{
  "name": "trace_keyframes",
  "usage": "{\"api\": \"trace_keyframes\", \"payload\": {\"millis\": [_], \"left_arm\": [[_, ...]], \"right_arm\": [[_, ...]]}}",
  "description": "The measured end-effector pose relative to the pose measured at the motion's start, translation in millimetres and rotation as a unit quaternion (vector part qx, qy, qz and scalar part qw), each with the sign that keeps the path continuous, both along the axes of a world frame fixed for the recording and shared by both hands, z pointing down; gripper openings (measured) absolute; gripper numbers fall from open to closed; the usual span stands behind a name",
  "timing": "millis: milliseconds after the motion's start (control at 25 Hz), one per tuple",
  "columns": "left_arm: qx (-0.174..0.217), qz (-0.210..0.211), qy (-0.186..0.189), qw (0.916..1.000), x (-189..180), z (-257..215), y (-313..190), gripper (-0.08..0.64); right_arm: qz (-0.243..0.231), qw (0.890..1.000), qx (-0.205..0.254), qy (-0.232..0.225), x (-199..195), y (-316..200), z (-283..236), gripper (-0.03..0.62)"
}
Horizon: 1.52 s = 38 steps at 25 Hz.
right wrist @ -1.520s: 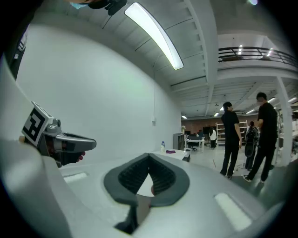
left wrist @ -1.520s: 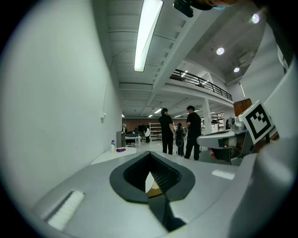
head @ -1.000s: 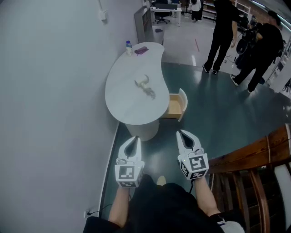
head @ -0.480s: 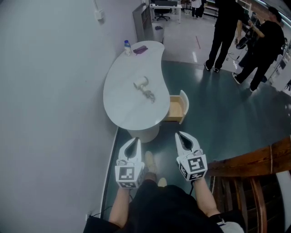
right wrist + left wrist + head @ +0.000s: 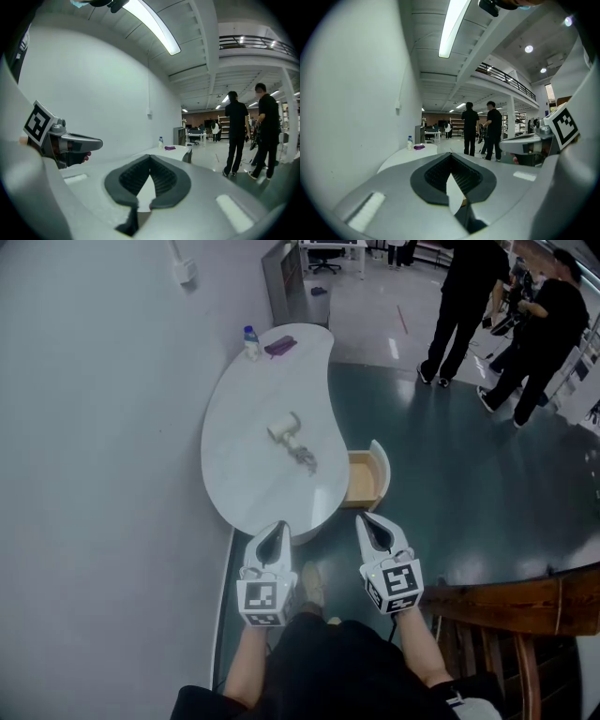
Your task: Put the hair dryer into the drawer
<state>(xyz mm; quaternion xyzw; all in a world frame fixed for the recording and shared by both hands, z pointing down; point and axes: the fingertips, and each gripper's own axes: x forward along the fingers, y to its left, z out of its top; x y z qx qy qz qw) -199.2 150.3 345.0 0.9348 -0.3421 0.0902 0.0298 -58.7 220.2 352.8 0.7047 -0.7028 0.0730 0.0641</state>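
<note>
A pale hair dryer [image 5: 285,428] with a coiled grey cord lies in the middle of the white curved table [image 5: 239,474]. An open wooden drawer [image 5: 365,477] sticks out of the table's right side and looks empty. My left gripper [image 5: 277,532] and right gripper [image 5: 367,522] hang side by side just short of the table's near edge, both shut and empty. In the left gripper view the tips [image 5: 451,156] meet with the tabletop [image 5: 401,157] beyond them. The right gripper [image 5: 150,159] shows the same, with the drawer front [image 5: 188,155] ahead.
A small bottle [image 5: 249,337] and a purple item [image 5: 279,346] sit at the table's far end. The wall [image 5: 94,474] runs along the left. A wooden railing [image 5: 525,601] stands to my right. Two people [image 5: 506,315] stand on the floor beyond the table.
Both grippers have moved forward together toward the table, and its near edge now lies just ahead of their tips. Their jaws have stayed shut.
</note>
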Motion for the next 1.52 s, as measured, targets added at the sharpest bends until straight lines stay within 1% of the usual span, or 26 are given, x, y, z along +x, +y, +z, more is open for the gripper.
{"api": "trace_keyframes", "payload": {"millis": [160, 280, 600, 720, 880, 1200, 1360, 1520], "left_arm": [[-0.004, 0.009, 0.002, 1.0, 18, 0, -40, 0.006], [-0.013, 0.01, 0.0, 0.9999, 25, 7, -73, 0.006], [-0.027, 0.01, -0.001, 0.9996, 30, 20, -151, 0.008], [-0.027, 0.013, 0.005, 0.9995, 33, 26, -174, 0.008], [-0.028, 0.011, 0.002, 0.9995, 31, 33, -200, 0.008], [-0.043, -0.022, 0.004, 0.9988, 18, 45, -239, 0.006], [-0.053, -0.046, 0.002, 0.9975, 16, 53, -253, 0.006], [-0.059, -0.071, 0.0, 0.9957, 20, 57, -269, 0.008]], "right_arm": [[0.002, 1.0, -0.004, 0.001, 13, -39, -1, 0.002], [0.006, 1.0, -0.011, 0.0, 21, -70, 2, 0.002], [0.009, 1.0, -0.027, 0.0, 29, -147, 11, 0.002], [0.007, 0.999, -0.033, 0.005, 30, -171, 16, 0.002], [0.006, 0.999, -0.037, 0.009, 29, -197, 20, 0.002], [-0.023, 0.998, -0.054, 0.008, 23, -243, 35, 0.002], [-0.048, 0.997, -0.059, 0.004, 21, -266, 44, 0.002], [-0.08, 0.994, -0.068, 0.001, 24, -291, 51, 0.002]]}}
